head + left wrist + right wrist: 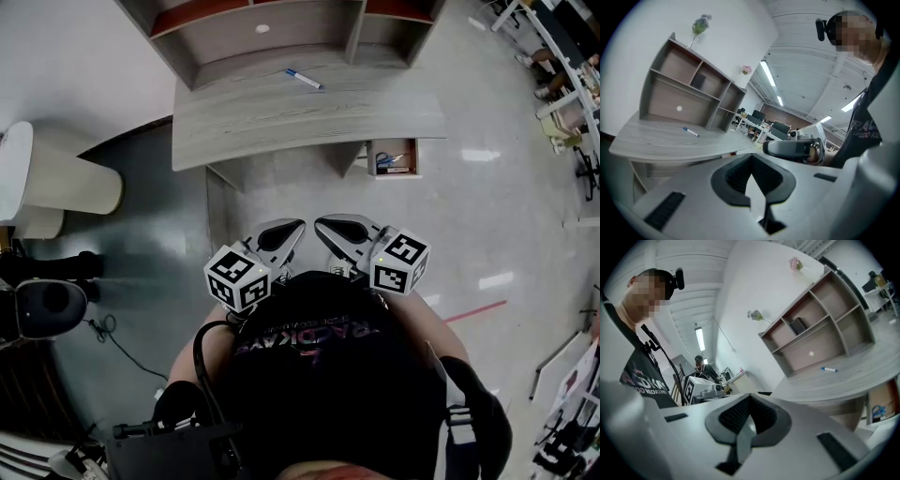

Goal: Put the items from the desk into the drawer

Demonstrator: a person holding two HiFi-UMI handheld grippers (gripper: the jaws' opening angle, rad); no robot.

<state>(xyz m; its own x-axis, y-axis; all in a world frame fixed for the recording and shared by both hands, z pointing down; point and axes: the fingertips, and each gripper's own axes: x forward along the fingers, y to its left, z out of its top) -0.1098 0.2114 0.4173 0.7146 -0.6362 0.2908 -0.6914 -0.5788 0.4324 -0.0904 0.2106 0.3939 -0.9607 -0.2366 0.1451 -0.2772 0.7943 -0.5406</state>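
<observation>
Pen (304,79) lies on the surface (281,120), well apart from your 2 grippers. The drawer (372,157) below is open. Your left gripper (285,229) and right gripper (330,226) sit near your chest, fingers closed, holding nothing.

desk (309,117): grey woodgrain
pen (303,79): white, blue ends
cubes (237,278): black-white square markers
floor (487,216): glossy pale grey
</observation>
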